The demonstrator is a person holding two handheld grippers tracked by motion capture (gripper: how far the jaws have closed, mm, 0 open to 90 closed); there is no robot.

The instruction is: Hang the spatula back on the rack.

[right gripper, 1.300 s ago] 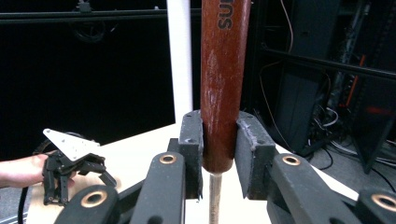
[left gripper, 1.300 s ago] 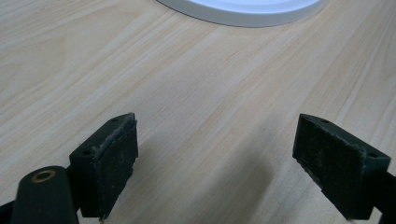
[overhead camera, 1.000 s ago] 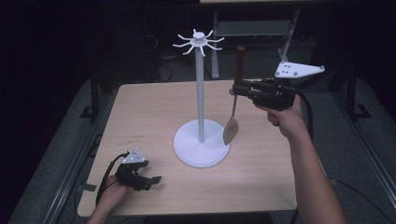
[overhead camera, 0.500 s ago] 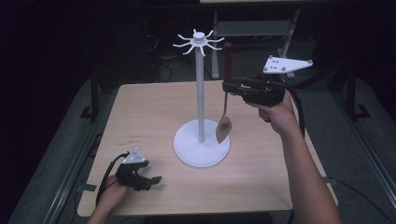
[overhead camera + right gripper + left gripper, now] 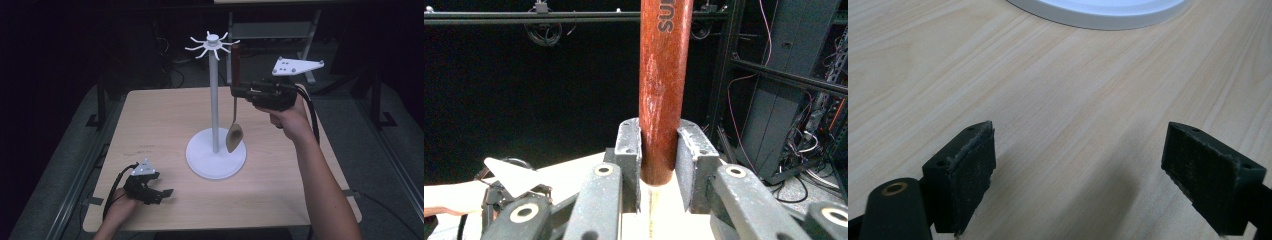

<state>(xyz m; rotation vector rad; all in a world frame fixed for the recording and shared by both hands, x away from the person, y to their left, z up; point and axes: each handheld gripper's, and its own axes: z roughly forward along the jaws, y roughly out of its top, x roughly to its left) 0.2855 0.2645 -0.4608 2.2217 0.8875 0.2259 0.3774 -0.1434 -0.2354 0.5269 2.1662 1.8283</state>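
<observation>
A: near edge, the left gripper [image 5: 148, 187] sat on the table [image 5: 150, 125], jaws apart, empty?

B: yep. Farther back, the right gripper [image 5: 239, 91] clamped the spoon [image 5: 234, 136] beside the rack [image 5: 215, 105]. Looked like hanging; next needs lifting its handle to a hook.

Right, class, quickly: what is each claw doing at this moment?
Left claw: open, empty, low over the table.
Right claw: shut on the spoon, gripping its red-brown handle, bowl hanging down beside the white stand.

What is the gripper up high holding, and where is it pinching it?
The right gripper pinches a spoon by its reddish wooden handle.
</observation>
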